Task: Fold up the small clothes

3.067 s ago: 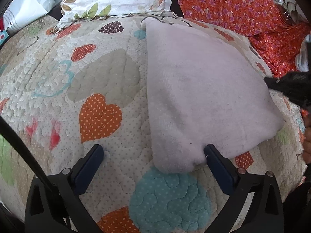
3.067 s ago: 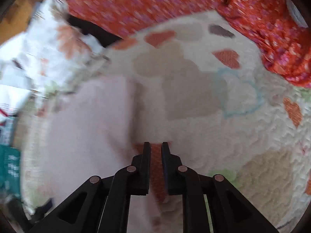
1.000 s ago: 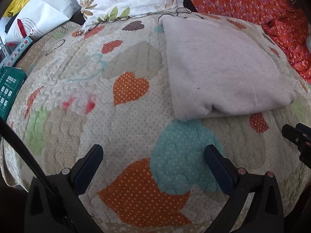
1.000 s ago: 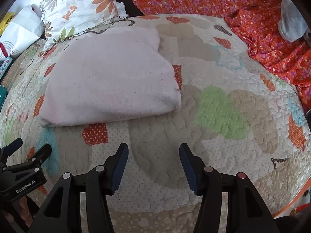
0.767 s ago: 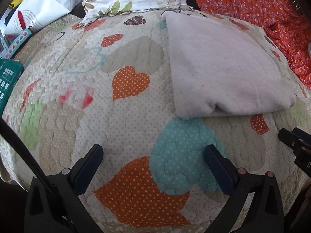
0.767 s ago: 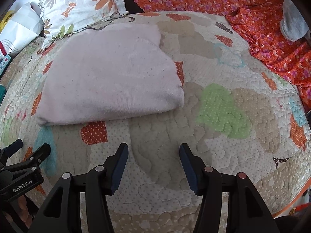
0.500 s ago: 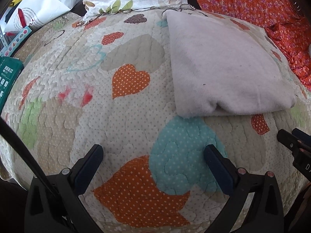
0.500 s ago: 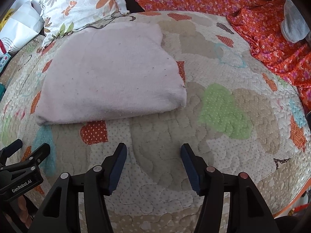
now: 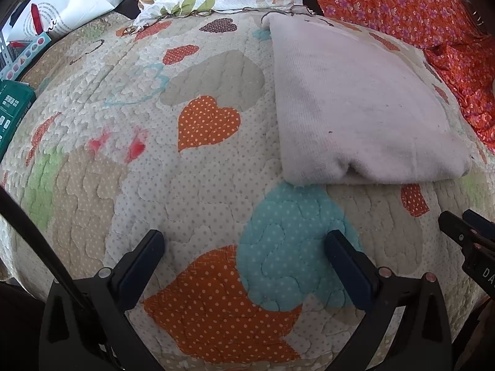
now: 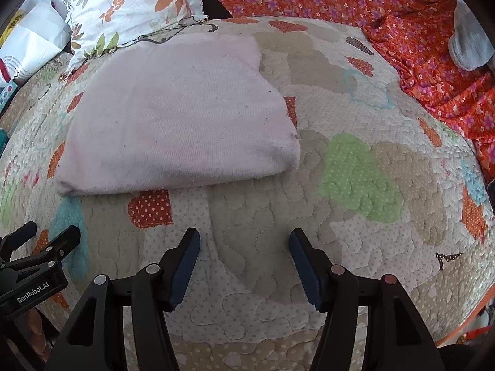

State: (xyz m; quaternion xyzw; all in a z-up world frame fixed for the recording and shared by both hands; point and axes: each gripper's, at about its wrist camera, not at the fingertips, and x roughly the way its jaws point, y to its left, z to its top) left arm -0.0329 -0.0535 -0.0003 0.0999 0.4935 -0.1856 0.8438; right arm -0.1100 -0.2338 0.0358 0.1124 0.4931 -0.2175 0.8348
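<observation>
A pale pink garment [image 9: 359,108] lies folded flat on the heart-patterned quilt [image 9: 216,185], its folded edge toward me. It also shows in the right wrist view [image 10: 182,123]. My left gripper [image 9: 244,244] is open and empty, hovering over the quilt short of the garment's near left corner. It shows in the right wrist view at the lower left [image 10: 40,238]. My right gripper [image 10: 244,241] is open and empty, below the garment's near right corner. It shows at the right edge of the left wrist view [image 9: 464,225].
A floral pillow [image 10: 123,6] lies behind the garment. An orange flowered cloth [image 10: 417,31] covers the back and right, with a grey item [image 10: 470,43] on it. A white bag [image 9: 62,3] and a green box [image 9: 12,111] sit at the left.
Since three seconds ago both grippers have pulled back from the garment and the right one has opened. Over the last second little has moved.
</observation>
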